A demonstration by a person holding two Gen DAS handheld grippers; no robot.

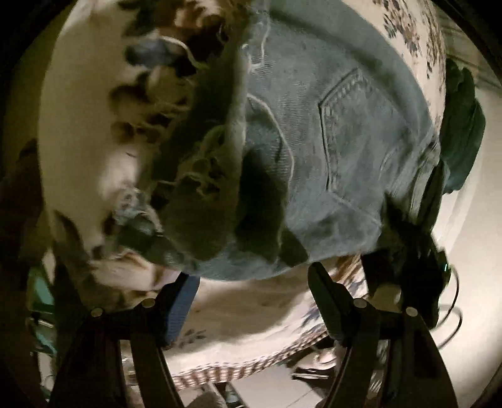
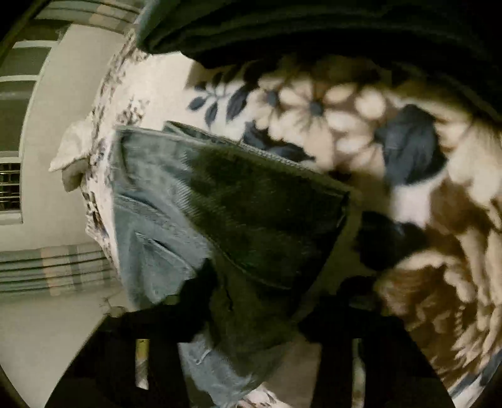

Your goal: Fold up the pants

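Light blue denim pants lie on a floral bedspread, back pocket up, with a frayed leg end folded over on the left. My left gripper is open just short of the pants' near edge, with nothing between its fingers. In the right wrist view the pants fill the middle, a dark shaded fold on top. My right gripper is closed on the denim near the frayed hem, and its fingers are mostly hidden in shadow.
The bed's edge with a checked border runs close below the left gripper. A dark green cloth lies at the far right. A dark garment lies at the top of the right wrist view. Wall and striped curtain are left.
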